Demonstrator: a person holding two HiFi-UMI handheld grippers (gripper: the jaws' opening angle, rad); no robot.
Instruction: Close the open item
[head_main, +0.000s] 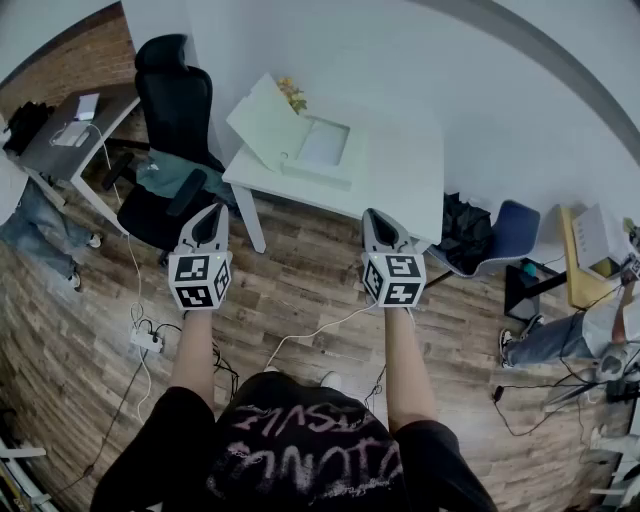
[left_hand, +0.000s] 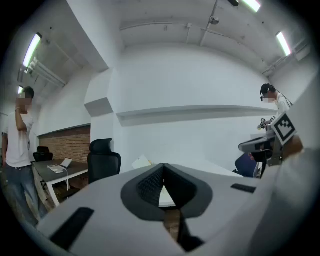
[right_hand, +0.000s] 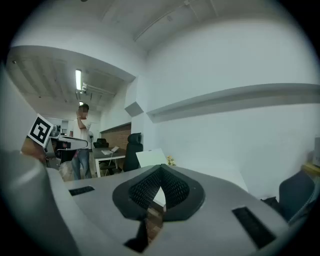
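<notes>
Left tongs (head_main: 212, 218) and right tongs (head_main: 380, 224) both closed, empty, held near tabletop (head_main: 405, 185). White box (head_main: 318, 150) lid raised. Shirt (head_main: 300, 455) lettering unreadable.

Box (head_main: 322, 148) sits on table (head_main: 405, 175); chair (head_main: 175, 95) stands left.

Black short-sleeved T-shirt (head_main: 300, 455) with pale scrawled lettering, left gripper (head_main: 212, 213) and right gripper (head_main: 378, 216) in pale grey shells — each tapering to a point, each bearing a cube (head_main: 200, 282) of black-and-white square markers, dark ribbed pads (left_hand: 148, 187) inside the jaws
</notes>
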